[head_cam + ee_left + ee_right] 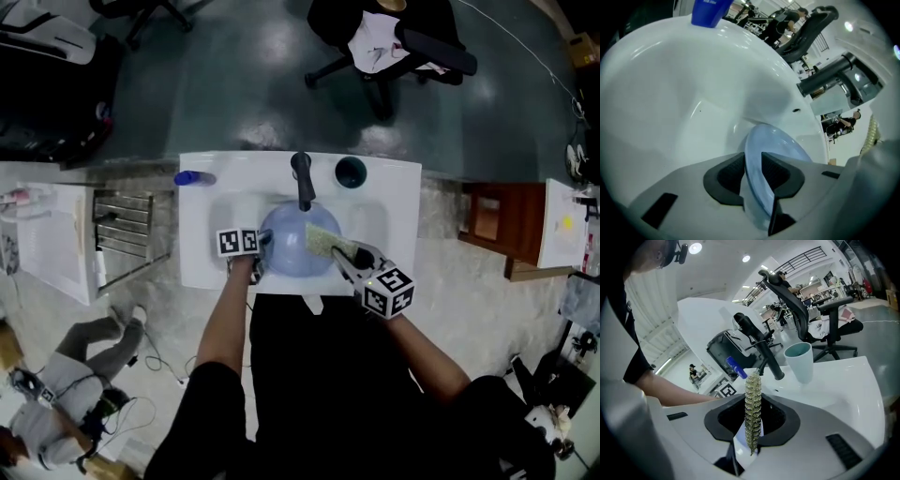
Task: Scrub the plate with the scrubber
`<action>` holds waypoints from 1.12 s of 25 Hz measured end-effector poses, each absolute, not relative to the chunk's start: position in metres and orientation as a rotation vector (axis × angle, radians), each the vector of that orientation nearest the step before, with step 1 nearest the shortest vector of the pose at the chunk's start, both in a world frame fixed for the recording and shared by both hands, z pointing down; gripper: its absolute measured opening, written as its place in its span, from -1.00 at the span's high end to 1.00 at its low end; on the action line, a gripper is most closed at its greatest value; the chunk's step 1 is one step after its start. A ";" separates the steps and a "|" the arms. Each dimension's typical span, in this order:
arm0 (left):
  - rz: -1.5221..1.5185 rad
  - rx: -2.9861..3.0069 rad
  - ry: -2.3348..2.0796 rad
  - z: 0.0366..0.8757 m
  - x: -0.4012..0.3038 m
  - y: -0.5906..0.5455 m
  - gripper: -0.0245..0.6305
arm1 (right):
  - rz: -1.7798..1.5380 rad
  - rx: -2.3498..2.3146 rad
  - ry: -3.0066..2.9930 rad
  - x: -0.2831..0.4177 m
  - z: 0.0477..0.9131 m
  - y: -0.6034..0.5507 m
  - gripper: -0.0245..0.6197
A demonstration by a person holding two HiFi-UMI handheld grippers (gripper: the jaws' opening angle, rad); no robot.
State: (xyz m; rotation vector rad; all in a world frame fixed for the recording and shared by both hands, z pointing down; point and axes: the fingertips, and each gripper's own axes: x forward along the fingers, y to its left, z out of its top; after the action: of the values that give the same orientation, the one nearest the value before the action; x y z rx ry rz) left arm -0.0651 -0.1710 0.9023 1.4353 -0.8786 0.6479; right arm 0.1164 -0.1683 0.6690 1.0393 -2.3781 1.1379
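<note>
Left gripper [753, 171] is pinching the rim of the plate [776, 143], tilted in the sink [670, 103]. My right gripper [752, 427] is clamping the scrubber [752, 394] over it. Hold is looking shallow, I think, so hard scrubbing could be prying the plate loose.

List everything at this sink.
white ceramic sink: one, white, centre
black lever faucet: one, black, back rim
teal plastic cup: one, teal, beside faucet
blue bottle: one, blue, lying on left rim
round light-blue plate: one, light blue, in basin
yellow-green mesh scrubber: one, yellow-green, over plate
silver metal rack: one, silver, left of sink
black office chair: at least one, black, beyond sink
left gripper: one, grey, clamping plate rim
right gripper: one, grey, clamping scrubber
</note>
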 end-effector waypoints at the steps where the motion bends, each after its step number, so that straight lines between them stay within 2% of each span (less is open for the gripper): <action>1: 0.642 1.419 -0.887 0.903 -0.067 -0.171 0.66 | 1.142 1.041 -2.377 0.117 0.670 -0.167 0.73; 2: 0.641 1.400 -0.895 0.904 -0.069 -0.169 0.83 | 1.146 1.044 -2.376 0.119 0.670 -0.166 0.73; 4: 0.648 1.371 -0.914 0.904 -0.071 -0.167 0.87 | 1.153 1.047 -2.372 0.123 0.671 -0.164 0.73; 15: 0.573 1.327 -1.154 0.848 -0.101 -0.152 0.86 | 1.151 0.879 -2.510 0.114 0.654 -0.165 0.73; 23: 0.415 1.356 -1.251 0.781 -0.127 -0.110 0.86 | 1.162 0.685 -2.628 0.051 0.629 -0.150 0.73; 28: 0.332 1.411 -1.267 0.745 -0.136 -0.098 0.86 | 0.997 0.677 -2.647 0.003 0.612 -0.148 0.73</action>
State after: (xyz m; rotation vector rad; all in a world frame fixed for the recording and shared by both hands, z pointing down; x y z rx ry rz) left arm -0.1357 -0.0979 0.7447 1.4109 -1.2667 0.3318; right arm 0.0029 -0.1481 0.6118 0.6767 -2.6471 0.9968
